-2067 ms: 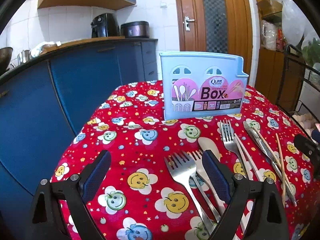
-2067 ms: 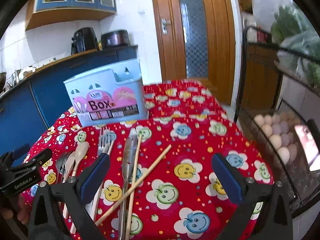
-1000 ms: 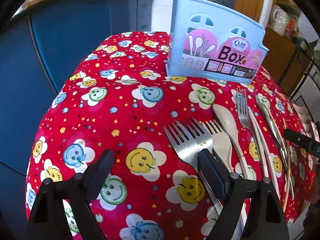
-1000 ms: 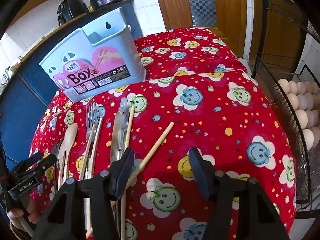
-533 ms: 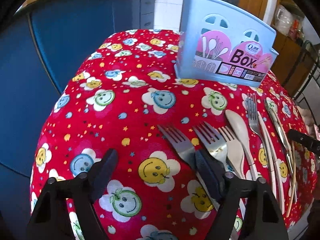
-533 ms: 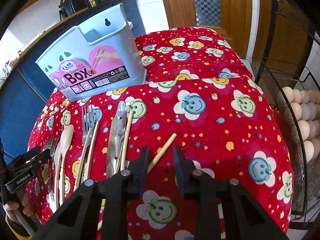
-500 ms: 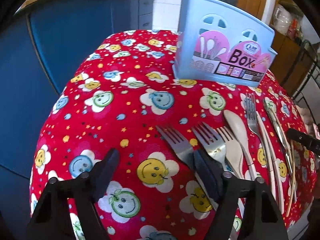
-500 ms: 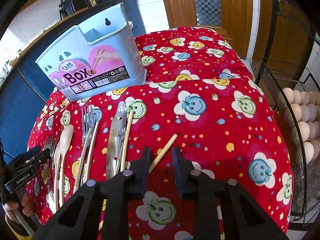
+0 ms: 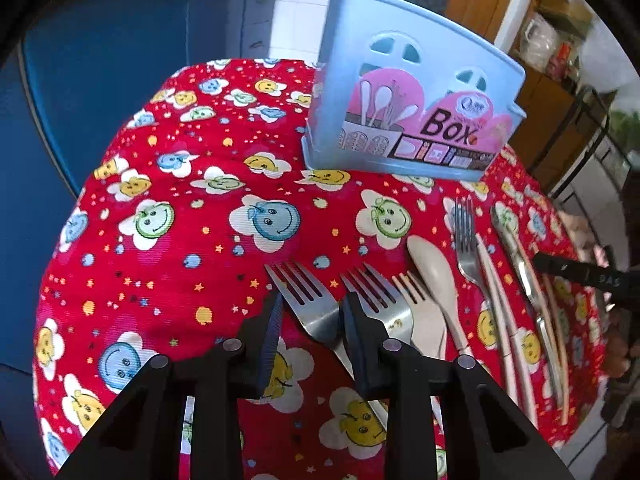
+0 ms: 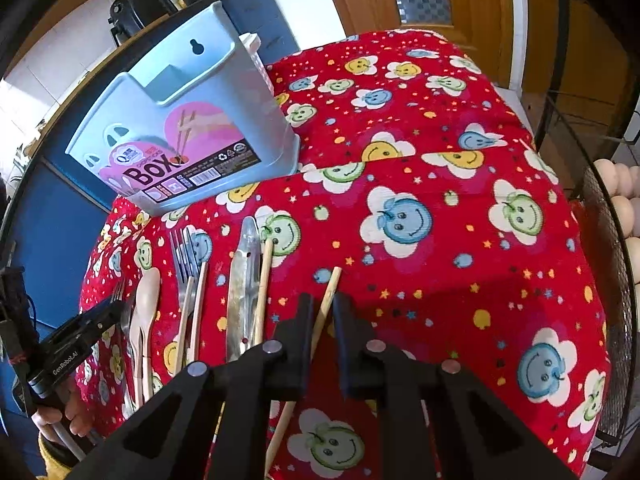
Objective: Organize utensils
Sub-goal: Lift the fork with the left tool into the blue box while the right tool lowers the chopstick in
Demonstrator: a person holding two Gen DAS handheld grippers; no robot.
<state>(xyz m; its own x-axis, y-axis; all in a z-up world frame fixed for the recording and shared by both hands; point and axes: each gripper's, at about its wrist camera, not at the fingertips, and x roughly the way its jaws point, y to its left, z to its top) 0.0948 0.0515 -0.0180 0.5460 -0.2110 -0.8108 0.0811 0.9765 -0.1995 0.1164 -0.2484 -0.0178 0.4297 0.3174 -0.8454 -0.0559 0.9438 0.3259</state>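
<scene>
over the red smiley-face tablecloth (image 9: 192, 208) both grippers tilt steeply downward at the row of utensils. the left gripper (image 9: 310, 312) sits low over the leftmost steel fork (image 9: 308, 300); its jaws have just been closing and now flank the fork's neck on either side, though whether the pads actually press on the metal cannot be told. just right of it lie a second steel fork (image 9: 380, 300), a pale plastic fork (image 9: 420, 308), a beige spoon (image 9: 432, 268), another fork (image 9: 466, 240) and a steel knife-like piece (image 9: 520, 264).

the right gripper (image 10: 320, 312) has also just been closing, and its jaws stand nearly together with a wooden chopstick (image 10: 330, 292) pinched between them, the stick's tip poking out beyond the fingertips and its rest running back under the gripper. a second chopstick (image 10: 262, 280) lies beside the steel piece (image 10: 244, 280), apart from the held one.

the light blue utensil box (image 10: 192, 132) stands upright at the far side of the cloth, well apart from both grippers; the one compartment seen from above holds nothing visible. at the right edge a wire basket (image 10: 612, 280) holds eggs (image 10: 624, 208).
</scene>
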